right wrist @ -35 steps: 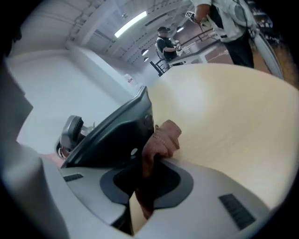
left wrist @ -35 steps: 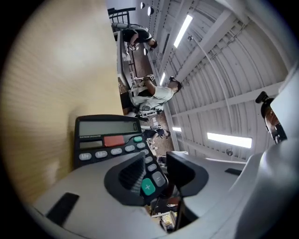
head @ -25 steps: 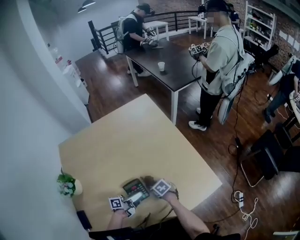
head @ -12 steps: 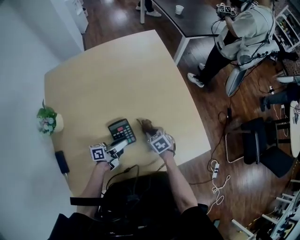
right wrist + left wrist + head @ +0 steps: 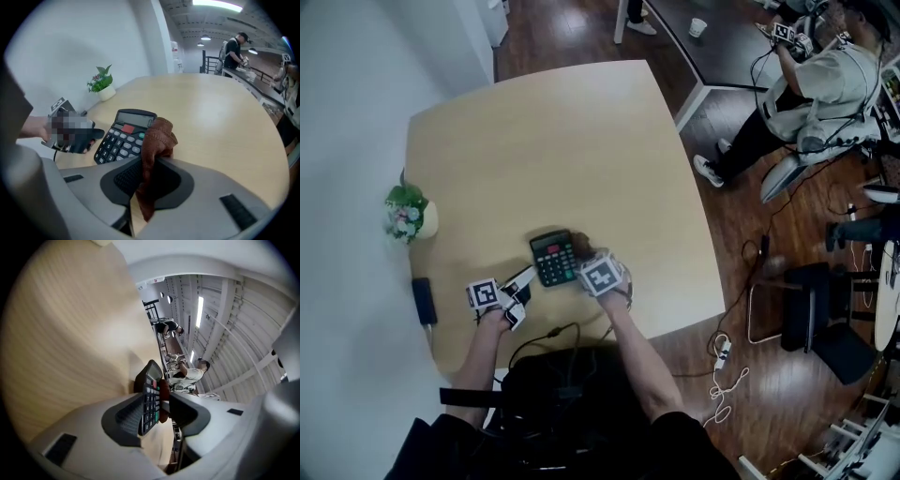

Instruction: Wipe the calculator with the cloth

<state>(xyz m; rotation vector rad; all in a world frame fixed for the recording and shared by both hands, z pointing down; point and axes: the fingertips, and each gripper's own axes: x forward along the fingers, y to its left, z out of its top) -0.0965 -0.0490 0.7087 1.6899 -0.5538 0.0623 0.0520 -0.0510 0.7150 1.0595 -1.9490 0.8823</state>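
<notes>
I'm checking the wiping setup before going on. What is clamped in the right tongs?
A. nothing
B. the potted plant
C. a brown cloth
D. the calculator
C: in the right gripper view the brown cloth is pinched between the pads of the right tongs, while the calculator lies on the table beyond them.
</notes>
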